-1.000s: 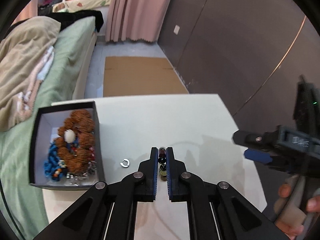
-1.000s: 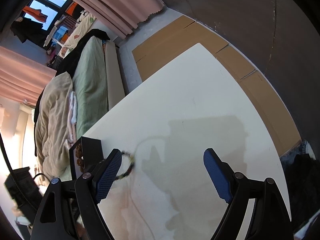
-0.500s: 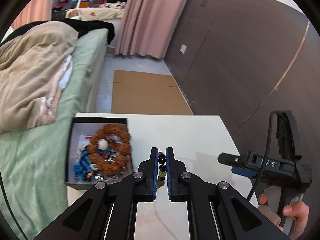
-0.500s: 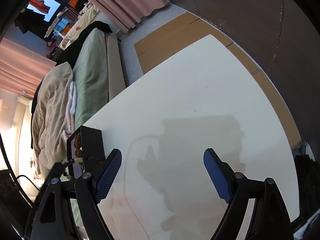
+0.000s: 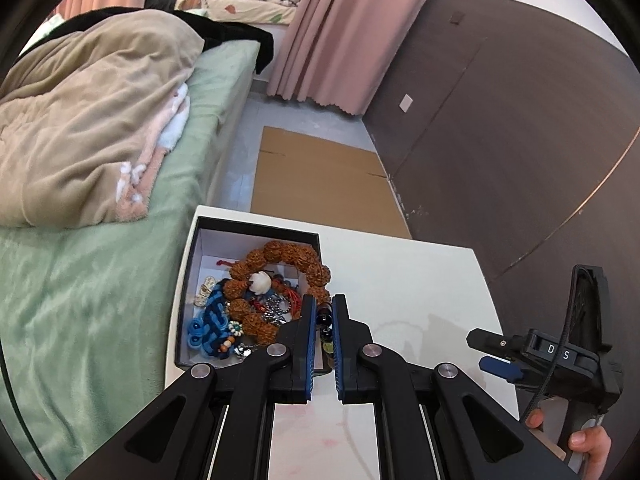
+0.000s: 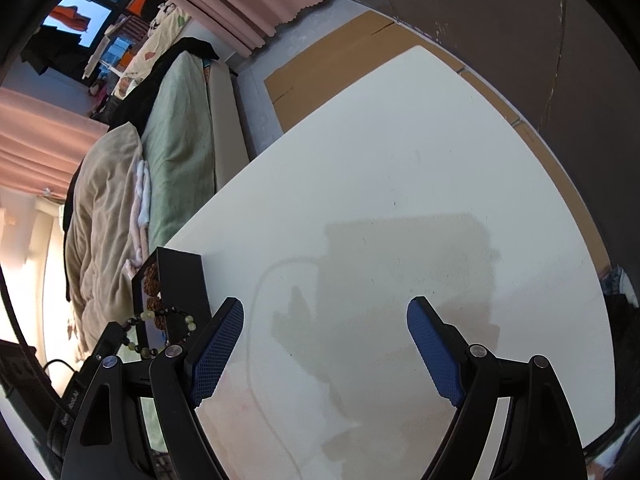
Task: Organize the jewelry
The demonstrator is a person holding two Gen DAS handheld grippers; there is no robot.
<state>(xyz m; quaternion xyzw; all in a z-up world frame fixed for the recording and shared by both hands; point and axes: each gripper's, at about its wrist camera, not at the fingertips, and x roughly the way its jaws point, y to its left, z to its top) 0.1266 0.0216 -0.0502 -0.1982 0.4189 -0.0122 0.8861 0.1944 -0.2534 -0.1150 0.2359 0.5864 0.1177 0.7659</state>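
Note:
My left gripper (image 5: 321, 312) is shut on a bead bracelet (image 5: 325, 322) of dark and pale green beads, held above the near right corner of the black jewelry box (image 5: 256, 229). The box holds a brown walnut-bead bracelet (image 5: 298, 261), a blue knotted cord (image 5: 210, 322) and silver pieces. In the right wrist view the bracelet (image 6: 168, 314) hangs as a loop beside the box (image 6: 184, 280). My right gripper (image 6: 325, 320) is open and empty over the white table (image 6: 400, 160); it also shows at the right of the left wrist view (image 5: 496, 354).
The box sits at the table's left corner, next to a bed with a green sheet (image 5: 80, 300) and a beige blanket (image 5: 88, 120). A cardboard sheet (image 5: 320, 184) lies on the floor beyond the table. A dark wall (image 5: 500, 120) runs along the right.
My left gripper has lifted the bead bracelet off the table and carried it left, over the box's corner. The right gripper has stayed open in nearly the same place.

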